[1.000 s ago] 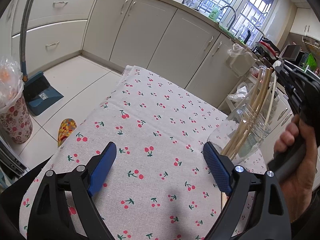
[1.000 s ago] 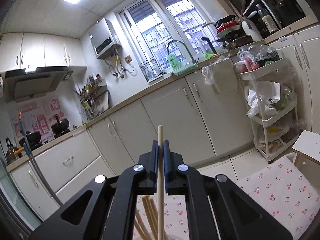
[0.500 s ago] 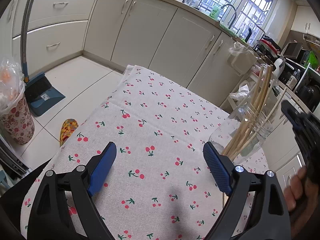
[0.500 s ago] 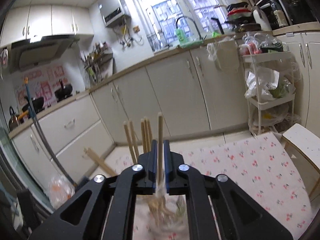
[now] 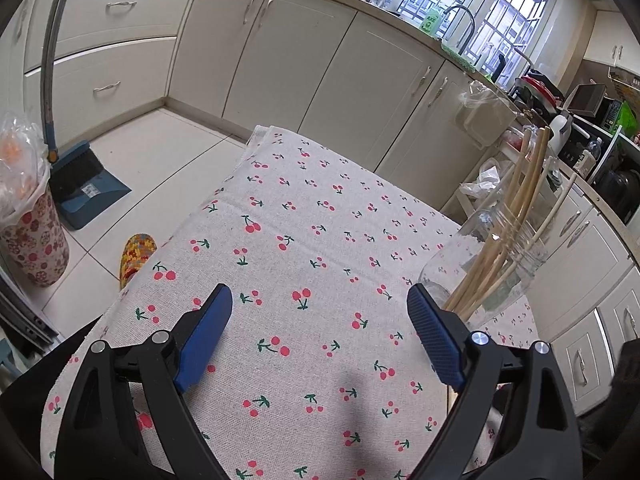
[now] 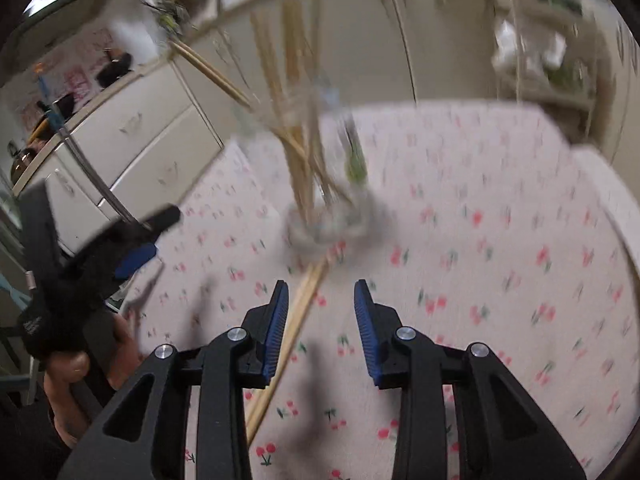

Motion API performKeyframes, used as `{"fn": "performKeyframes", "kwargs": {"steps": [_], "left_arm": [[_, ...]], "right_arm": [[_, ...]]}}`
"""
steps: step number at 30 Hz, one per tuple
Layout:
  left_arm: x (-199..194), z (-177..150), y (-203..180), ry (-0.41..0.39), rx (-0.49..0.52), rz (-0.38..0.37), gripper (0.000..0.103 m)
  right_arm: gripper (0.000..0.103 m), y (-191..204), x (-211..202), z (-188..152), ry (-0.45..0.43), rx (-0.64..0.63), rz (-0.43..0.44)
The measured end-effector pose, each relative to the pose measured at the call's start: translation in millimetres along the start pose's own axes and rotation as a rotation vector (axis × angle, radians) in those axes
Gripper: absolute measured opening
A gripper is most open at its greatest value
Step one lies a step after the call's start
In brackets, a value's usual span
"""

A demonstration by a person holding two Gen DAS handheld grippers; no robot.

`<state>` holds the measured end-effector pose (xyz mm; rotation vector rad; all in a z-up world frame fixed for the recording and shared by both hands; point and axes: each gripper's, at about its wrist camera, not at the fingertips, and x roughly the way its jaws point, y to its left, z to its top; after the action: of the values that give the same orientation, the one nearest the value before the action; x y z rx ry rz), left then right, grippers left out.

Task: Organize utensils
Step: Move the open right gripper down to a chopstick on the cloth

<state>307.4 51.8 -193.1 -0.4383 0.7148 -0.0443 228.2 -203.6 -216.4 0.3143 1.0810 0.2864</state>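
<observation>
A clear glass jar [image 5: 502, 268] stands on the cherry-print cloth and holds several wooden chopsticks [image 5: 516, 216]. It shows blurred in the right wrist view [image 6: 328, 184]. My left gripper [image 5: 320, 334] is open and empty, low over the cloth, with the jar just past its right finger. My right gripper [image 6: 320, 328] is open and empty, above the cloth in front of the jar. Loose chopsticks [image 6: 292, 328] lie flat on the cloth beside its left finger. The left gripper [image 6: 136, 258] also shows at the left of the right wrist view.
The cloth-covered table [image 5: 304, 216] stands in a kitchen with cream cabinets [image 5: 360, 72] behind. On the floor at the left are a dustpan [image 5: 86, 184], a floral bin [image 5: 34, 240] and a slipper [image 5: 136, 252]. A wire rack [image 6: 548, 52] stands beyond the table.
My right gripper let go of the chopstick into the jar, opened, and swung down toward the cloth. It left the left wrist view. My left gripper stayed still and open.
</observation>
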Motion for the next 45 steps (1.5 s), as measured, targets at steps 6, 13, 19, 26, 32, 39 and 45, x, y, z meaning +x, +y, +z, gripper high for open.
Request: {"fn": "performKeyframes", "kwargs": {"steps": [6, 13, 19, 26, 32, 39, 45], "left_arm": [[1, -1, -1, 0.003, -0.002, -0.01, 0.085], [2, -2, 1, 0.006, -0.007, -0.016, 0.086], [2, -2, 1, 0.007, -0.007, -0.017, 0.086], [5, -2, 1, 0.017, -0.006, -0.011, 0.086], [5, -2, 2, 0.017, -0.01, -0.018, 0.086], [5, -2, 3, 0.018, -0.011, -0.019, 0.086], [6, -2, 3, 0.021, -0.008, -0.015, 0.086]], "right_arm": [[0.034, 13, 10, -9, 0.05, -0.074, -0.043], [0.034, 26, 14, -14, 0.068, -0.213, -0.147], [0.034, 1, 4, -9, 0.08, -0.12, -0.147], [0.034, 27, 20, -11, 0.074, -0.167, -0.101], [0.037, 24, 14, -11, 0.095, -0.208, -0.166], [0.037, -9, 3, -7, 0.088, -0.048, -0.06], [0.037, 16, 11, -15, 0.093, -0.238, -0.209]]}}
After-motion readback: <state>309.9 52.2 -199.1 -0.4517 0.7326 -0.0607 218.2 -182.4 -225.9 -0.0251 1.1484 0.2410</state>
